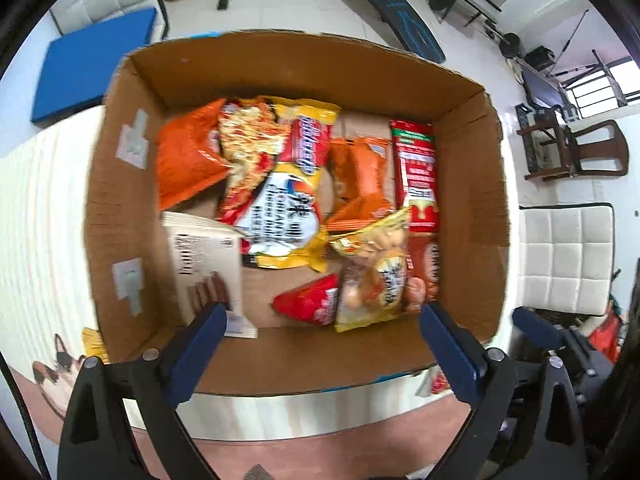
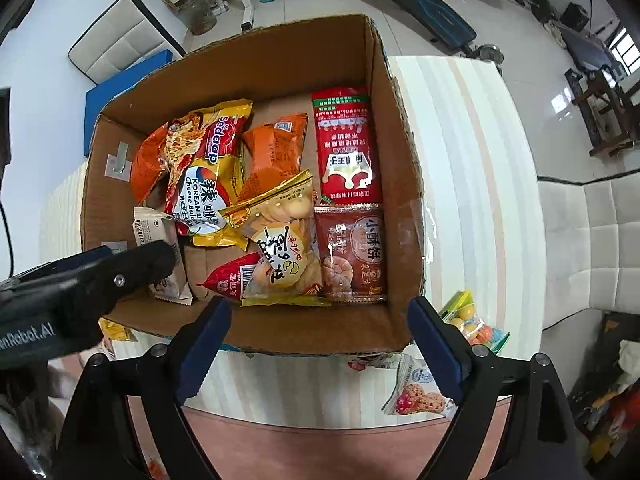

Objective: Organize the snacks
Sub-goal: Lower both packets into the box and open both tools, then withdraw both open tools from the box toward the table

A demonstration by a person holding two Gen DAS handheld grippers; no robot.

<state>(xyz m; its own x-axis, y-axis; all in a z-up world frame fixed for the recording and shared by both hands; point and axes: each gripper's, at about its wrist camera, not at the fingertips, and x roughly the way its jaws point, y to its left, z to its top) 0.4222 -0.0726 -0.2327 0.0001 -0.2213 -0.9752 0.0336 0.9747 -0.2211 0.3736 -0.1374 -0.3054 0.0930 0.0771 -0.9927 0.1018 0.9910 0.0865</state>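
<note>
Step in hand: you are between placements. Both tools hang over the cardboard box (image 2: pixel 256 60), pointing down into it. Your left gripper (image 1: pixel 322 314) stands spread wide with nothing between its blue pads; your right gripper (image 2: pixel 318 308) is likewise spread and empty. The left tool's black body also crosses the right wrist view at lower left.

Contents of the box, on the white striped table (image 2: pixel 472 160):
- Sedaap noodle packet (image 2: pixel 208 160), yellow and red, lying tilted across an orange bag (image 2: pixel 146 168) at the left.
- Orange wrapped snack (image 2: pixel 276 148), middle rear.
- Tall red sachet (image 2: pixel 346 148), flat against the right wall.
- Red-brown prawn cracker pack (image 2: pixel 352 252), flat, just in front of the sachet.
- Clear-fronted round biscuit bag (image 2: pixel 280 240), resting partly on a small red packet (image 2: pixel 230 278).
- Beige wafer pack (image 2: pixel 162 236), near the left wall.

Still outside, by the box's near right corner: a cereal bar wrapper (image 2: pixel 416 392) and a bright candy bag (image 2: pixel 476 324). A yellow packet edge (image 2: pixel 114 330) shows at the near left corner.

Next move, as judged: swing your right gripper out over the cereal bar wrapper, lower it, pinch the crinkly film by its flat face and carry it to the bare floor at the box's middle front.
</note>
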